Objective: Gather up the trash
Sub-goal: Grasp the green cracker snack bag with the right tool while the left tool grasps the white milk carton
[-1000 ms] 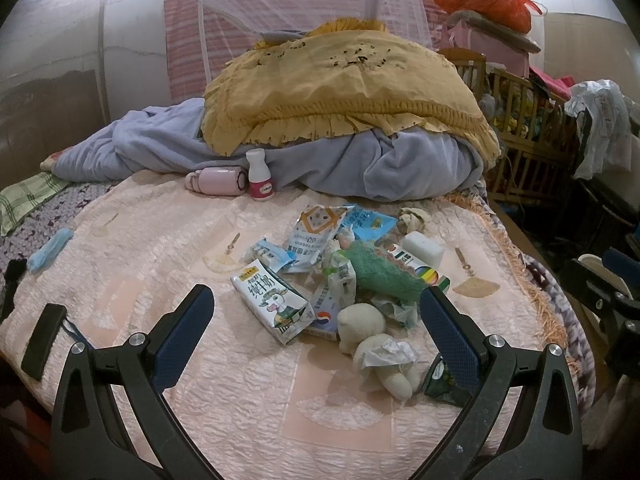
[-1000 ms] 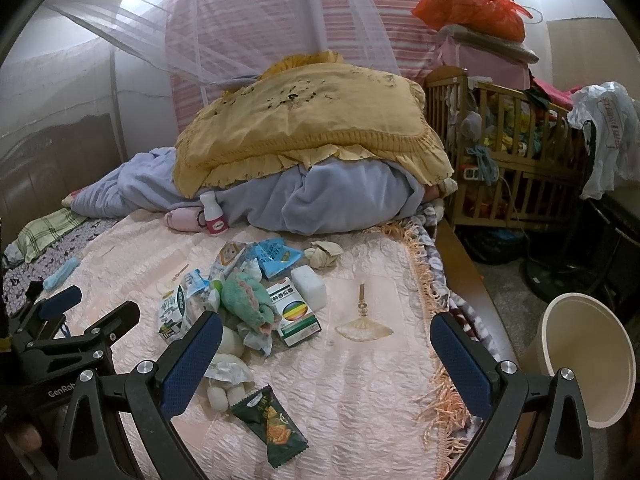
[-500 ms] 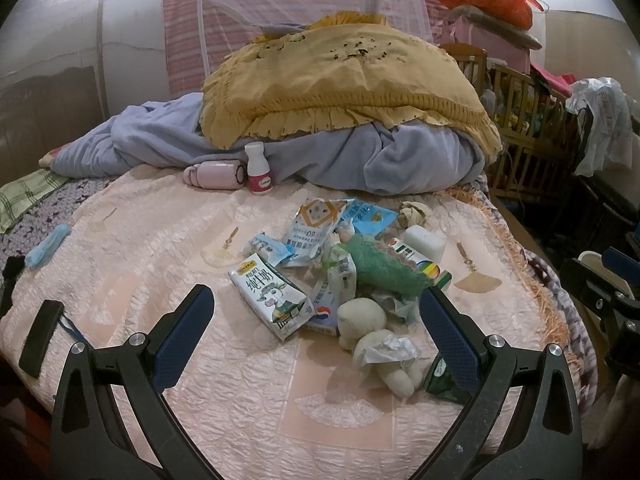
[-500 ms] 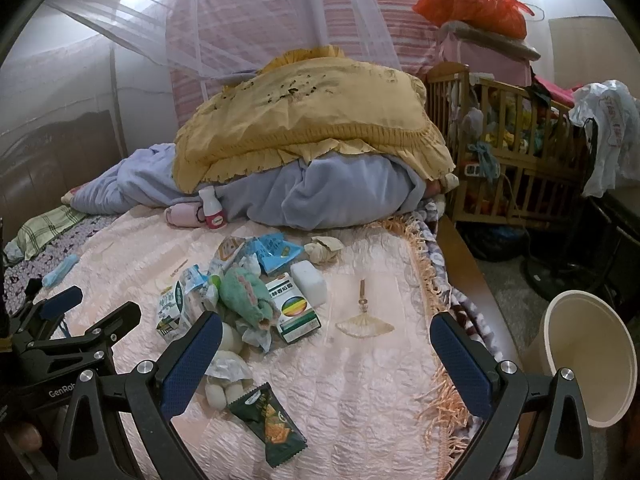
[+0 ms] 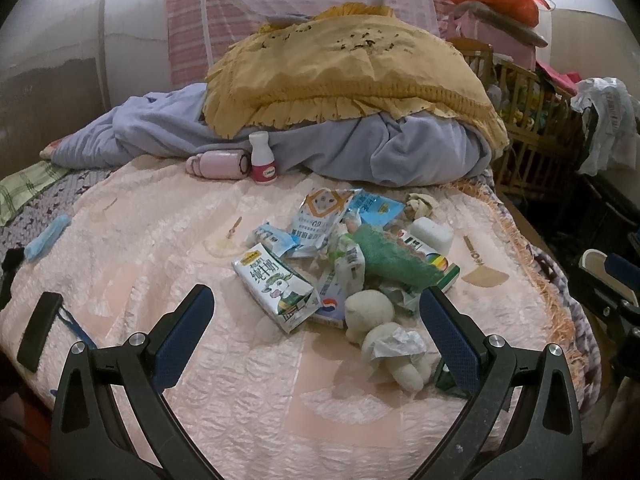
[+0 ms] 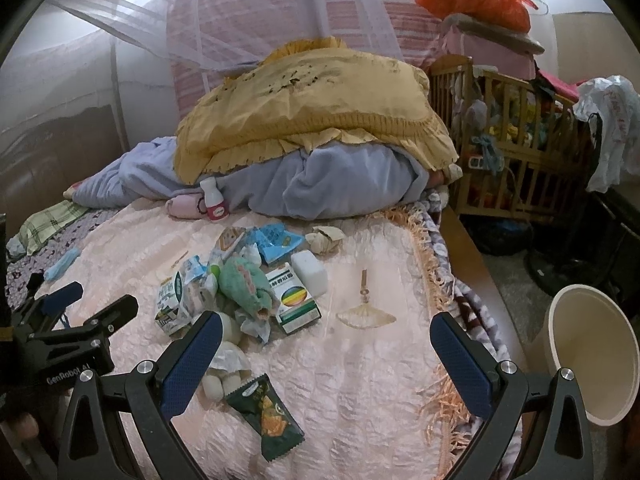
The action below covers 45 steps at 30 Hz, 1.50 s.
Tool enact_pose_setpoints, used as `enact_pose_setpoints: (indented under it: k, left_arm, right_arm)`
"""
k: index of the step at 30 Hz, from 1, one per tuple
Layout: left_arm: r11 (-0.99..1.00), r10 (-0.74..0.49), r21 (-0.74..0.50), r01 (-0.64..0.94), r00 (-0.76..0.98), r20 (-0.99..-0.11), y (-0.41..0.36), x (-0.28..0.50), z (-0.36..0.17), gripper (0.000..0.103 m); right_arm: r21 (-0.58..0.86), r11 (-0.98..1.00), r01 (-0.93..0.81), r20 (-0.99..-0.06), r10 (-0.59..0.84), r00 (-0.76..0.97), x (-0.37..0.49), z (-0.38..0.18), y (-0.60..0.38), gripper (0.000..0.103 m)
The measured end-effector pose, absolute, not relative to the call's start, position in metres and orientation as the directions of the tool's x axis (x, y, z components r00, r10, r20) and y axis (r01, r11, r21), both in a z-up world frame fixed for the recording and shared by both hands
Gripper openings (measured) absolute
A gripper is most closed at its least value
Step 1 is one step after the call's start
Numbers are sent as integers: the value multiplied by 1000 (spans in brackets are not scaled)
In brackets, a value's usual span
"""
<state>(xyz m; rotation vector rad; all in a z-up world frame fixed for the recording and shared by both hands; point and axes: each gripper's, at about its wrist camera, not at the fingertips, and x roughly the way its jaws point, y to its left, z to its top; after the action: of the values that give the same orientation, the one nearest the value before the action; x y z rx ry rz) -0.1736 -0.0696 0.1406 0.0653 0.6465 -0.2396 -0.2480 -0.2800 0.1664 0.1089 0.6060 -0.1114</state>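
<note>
A heap of trash lies on the pink bedspread (image 5: 132, 240): a milk carton (image 5: 274, 286), torn blue and white wrappers (image 5: 320, 222), a rainbow-striped box (image 6: 296, 300), a green fuzzy cloth (image 5: 394, 260), a crumpled tissue (image 5: 394, 342) and a dark green snack packet (image 6: 266, 414). My left gripper (image 5: 316, 340) is open, hovering just short of the carton and tissue. My right gripper (image 6: 326, 360) is open too, over bare bedspread right of the heap, the snack packet below its left finger. A cream waste bin (image 6: 592, 356) stands on the floor at the right.
A yellow pillow (image 5: 352, 76) on a blue blanket (image 5: 400, 152) fills the back of the bed. A small white bottle (image 5: 262, 158) and pink roll (image 5: 218, 164) sit before it. A wooden crib (image 6: 516, 148) stands to the right. A blue mask (image 5: 46, 236) lies left.
Both grippers have drifted slightly forward toward the heap; the objects look a little nearer. Nothing was taken hold of and both stay open.
</note>
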Motion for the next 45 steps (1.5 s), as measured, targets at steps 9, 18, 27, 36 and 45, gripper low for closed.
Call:
enact_pose_setpoints:
  k: [9,18,27,36,45]
  left_arm:
    - [971,-188,-9,241,733,-654,-37,-164,125,102]
    - [975,-187,-52,218,664,-724,4,-150,101,102]
    - [973,-223,-136,186,612,-759,-5,-102,91,102]
    - [982,-184,-174,74,578,-795,-23,-27,75,102]
    - [976,-216,-176,127,485,-848,-34,-10,52,60]
  right_arm:
    - [43,998,37,-663,1,749,-245,142,-282,103]
    - [134,981,-144,-761,195,619,-228,97,-264,83]
    - [90,965,-248,-834,209,511,-200,54,-242,31]
    - [153,969,-196,-783,239,575,-207,74,-272,27]
    - [183,966,-182,-752,257,607,-214,80,-276,27]
